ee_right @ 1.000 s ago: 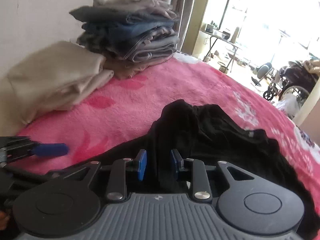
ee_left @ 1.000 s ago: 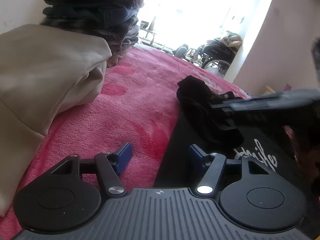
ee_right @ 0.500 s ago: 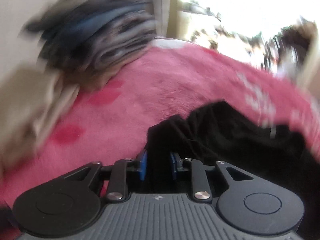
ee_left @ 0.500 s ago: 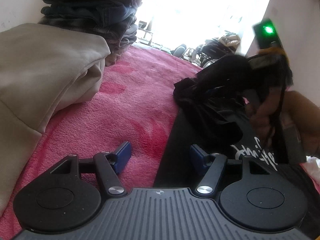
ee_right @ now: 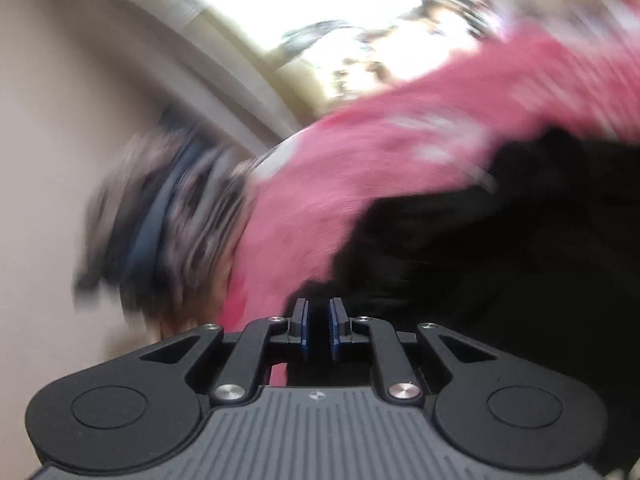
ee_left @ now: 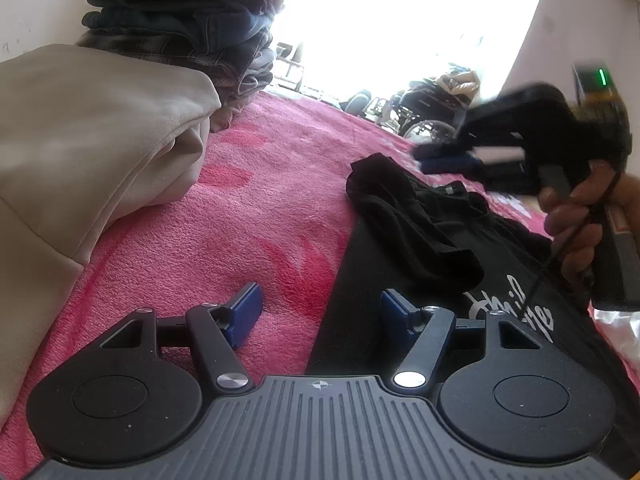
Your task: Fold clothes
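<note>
Left wrist view. The left gripper (ee_left: pixel 318 312) stands with its jaws wide apart and nothing between them, one pad over the pink blanket (ee_left: pixel 256 200), the other over the near edge of the black T-shirt (ee_left: pixel 404 280). The T-shirt lies on the blanket, its near part flat with white script lettering showing, its far part bunched into a loose heap. Judgement: a light, limp knit that will sag and drag rather than hold a line; best taken at a hem edge or corner with a thin pinch, since a grip on the heap would gather several layers. The right gripper (ee_left: pixel 444 164) is raised above the far end of the shirt in the person's hand (ee_left: pixel 576 220), blurred, its blue pads close together; no cloth is seen hanging from it. A folded beige garment (ee_left: pixel 92 140) sits on the left, with a stack of folded clothes (ee_left: pixel 180 36) behind it, both well apart from the shirt. Wheelchairs stand beyond the bed.

Right wrist view. Heavily blurred. The right gripper (ee_right: pixel 318 328) shows a narrow gap, with daylight-free dark between the pads; whether a fold is caught there cannot be told. Black fabric fills the right side, the blanket the centre. Nothing obstructs the shirt itself.
</note>
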A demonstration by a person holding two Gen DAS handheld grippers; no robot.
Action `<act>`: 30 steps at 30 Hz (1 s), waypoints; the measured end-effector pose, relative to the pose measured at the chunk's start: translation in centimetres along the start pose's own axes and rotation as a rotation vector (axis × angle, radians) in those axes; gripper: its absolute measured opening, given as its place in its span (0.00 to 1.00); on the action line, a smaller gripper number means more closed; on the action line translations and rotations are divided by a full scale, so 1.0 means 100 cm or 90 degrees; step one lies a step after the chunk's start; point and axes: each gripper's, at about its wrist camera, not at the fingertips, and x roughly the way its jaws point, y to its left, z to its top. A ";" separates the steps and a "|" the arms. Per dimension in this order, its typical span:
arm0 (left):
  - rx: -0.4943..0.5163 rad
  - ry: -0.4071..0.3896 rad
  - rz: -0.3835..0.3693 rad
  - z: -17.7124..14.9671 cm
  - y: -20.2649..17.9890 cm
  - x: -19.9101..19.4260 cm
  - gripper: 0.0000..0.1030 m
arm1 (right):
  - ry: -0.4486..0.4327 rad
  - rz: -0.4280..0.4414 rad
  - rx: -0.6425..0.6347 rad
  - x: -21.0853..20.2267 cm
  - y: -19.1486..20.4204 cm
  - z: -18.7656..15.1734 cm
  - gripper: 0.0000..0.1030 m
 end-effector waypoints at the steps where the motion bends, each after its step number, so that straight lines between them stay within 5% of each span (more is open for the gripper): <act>1: 0.000 0.000 0.000 0.000 0.000 0.000 0.64 | 0.009 -0.022 -0.085 0.005 0.021 -0.002 0.23; 3: 0.000 -0.001 0.000 0.000 0.000 0.000 0.64 | 0.022 -0.076 -0.252 0.021 0.058 -0.013 0.35; 5: -0.001 -0.001 -0.001 0.000 0.000 -0.001 0.64 | 0.030 -0.129 -0.354 0.038 0.077 -0.027 0.35; 8: 0.000 -0.002 0.000 -0.001 0.000 -0.001 0.64 | 0.044 -0.176 -0.359 0.060 0.074 -0.030 0.27; 11: -0.001 -0.003 -0.001 -0.002 0.000 -0.001 0.64 | 0.059 -0.150 -0.249 0.065 0.048 -0.018 0.08; 19: -0.004 -0.004 -0.005 -0.001 0.001 -0.002 0.65 | -0.054 0.097 0.310 0.012 -0.088 -0.007 0.08; 23: -0.006 -0.004 -0.007 -0.001 0.001 -0.002 0.65 | -0.067 0.146 0.567 0.013 -0.154 -0.038 0.20; 26: -0.006 -0.004 -0.007 -0.002 0.002 -0.002 0.65 | -0.090 0.179 0.631 0.009 -0.171 -0.051 0.32; 30: -0.007 -0.004 -0.008 -0.001 0.002 -0.001 0.65 | -0.063 0.145 0.545 -0.003 -0.158 -0.042 0.47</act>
